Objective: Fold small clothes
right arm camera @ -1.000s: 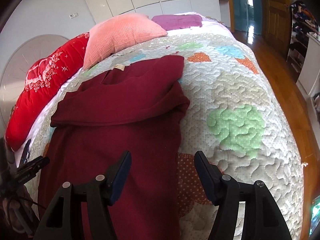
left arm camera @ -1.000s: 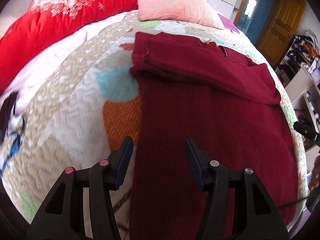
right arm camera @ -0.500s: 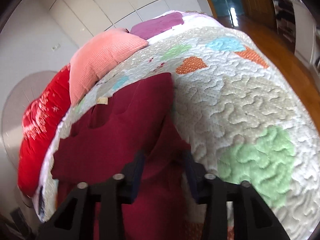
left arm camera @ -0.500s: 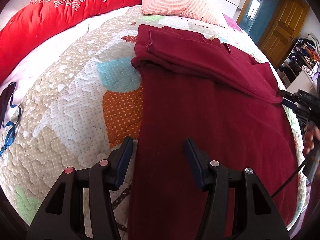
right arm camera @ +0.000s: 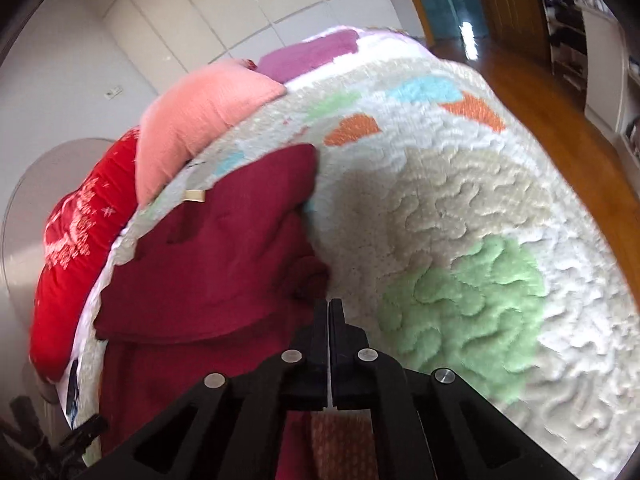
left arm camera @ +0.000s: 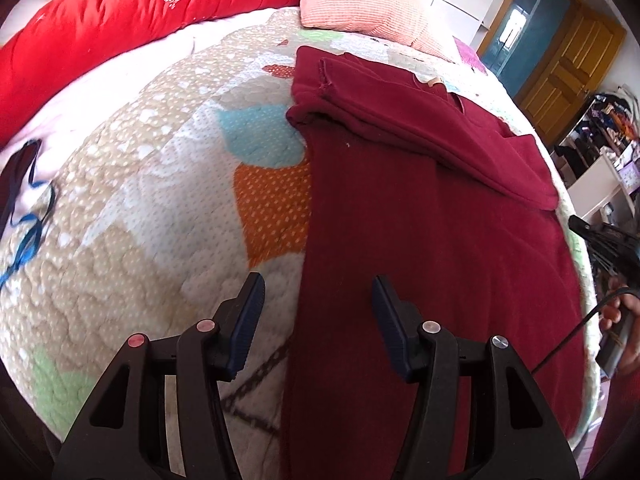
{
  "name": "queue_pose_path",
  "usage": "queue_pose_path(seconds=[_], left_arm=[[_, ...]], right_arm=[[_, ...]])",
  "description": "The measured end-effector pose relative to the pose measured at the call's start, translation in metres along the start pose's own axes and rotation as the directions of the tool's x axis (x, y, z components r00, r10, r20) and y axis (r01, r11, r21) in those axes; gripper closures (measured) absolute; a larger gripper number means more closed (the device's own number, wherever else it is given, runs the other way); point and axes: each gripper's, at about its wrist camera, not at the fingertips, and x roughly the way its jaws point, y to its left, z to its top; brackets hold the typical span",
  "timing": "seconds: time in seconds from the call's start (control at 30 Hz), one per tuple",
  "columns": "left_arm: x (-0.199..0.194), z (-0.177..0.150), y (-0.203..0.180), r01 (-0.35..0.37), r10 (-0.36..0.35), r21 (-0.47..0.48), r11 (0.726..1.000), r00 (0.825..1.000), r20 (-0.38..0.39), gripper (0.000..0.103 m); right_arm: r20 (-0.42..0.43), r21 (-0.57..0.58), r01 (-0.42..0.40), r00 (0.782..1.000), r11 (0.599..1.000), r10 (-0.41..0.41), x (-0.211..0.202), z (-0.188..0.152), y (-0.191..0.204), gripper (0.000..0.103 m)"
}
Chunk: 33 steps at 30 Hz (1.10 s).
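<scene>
A dark red sweater [left arm camera: 420, 220] lies flat on the patchwork quilt [left arm camera: 160, 208], its sleeves folded across the chest. My left gripper [left arm camera: 316, 304] is open and hovers over the sweater's left side edge near the hem. My right gripper [right arm camera: 329, 308] is shut, jaws pressed together at the sweater's [right arm camera: 224, 264] right edge by the folded sleeve. Whether cloth is pinched between the jaws I cannot tell. The other hand with its gripper shows at the right edge of the left wrist view [left arm camera: 612, 248].
A pink pillow [left arm camera: 372, 4] and a red duvet [left arm camera: 120, 12] lie at the head of the bed. A purple cloth [right arm camera: 312, 54] lies beyond the pillow. The quilt's [right arm camera: 460, 240] right edge drops to a wooden floor [right arm camera: 560, 92]. Shelves and doors stand beyond.
My right gripper has moved forward to the sweater's right edge at the folded sleeve and closed from wide open to shut. My left gripper stayed open and came a little lower over the left edge.
</scene>
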Motion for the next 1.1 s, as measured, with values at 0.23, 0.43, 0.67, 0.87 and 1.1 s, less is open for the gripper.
queue_pose_path(seconds=[0.23, 0.43, 0.67, 0.87, 1.1], left_arm=[[-0.028, -0.032, 0.007, 0.072, -0.071, 0.022, 0.997, 0.996, -0.059, 0.048], [-0.039, -0.066, 0.009, 0.116, -0.113, 0.015, 0.993, 0.984, -0.137, 0.048], [-0.045, -0.094, 0.013, 0.149, -0.154, -0.044, 0.988, 0.978, -0.142, 0.038], [-0.048, -0.100, 0.020, 0.201, -0.213, -0.088, 0.976, 0.966, -0.149, 0.034], [-0.051, -0.108, 0.015, 0.217, -0.229, -0.102, 0.971, 0.964, -0.138, 0.033]], right_arm=[[-0.173, -0.123, -0.160, 0.975, 0.979, 0.137, -0.073, -0.071, 0.014, 0.039], [-0.286, -0.122, -0.220, 0.941, 0.968, 0.178, -0.117, -0.143, -0.004, 0.039], [-0.343, -0.087, -0.317, 0.900, 0.944, 0.270, -0.115, -0.194, -0.005, 0.039], [-0.334, -0.038, -0.398, 0.870, 0.916, 0.364, -0.097, -0.193, 0.007, 0.039], [-0.313, 0.011, -0.430, 0.856, 0.903, 0.411, -0.092, -0.189, 0.002, 0.039]])
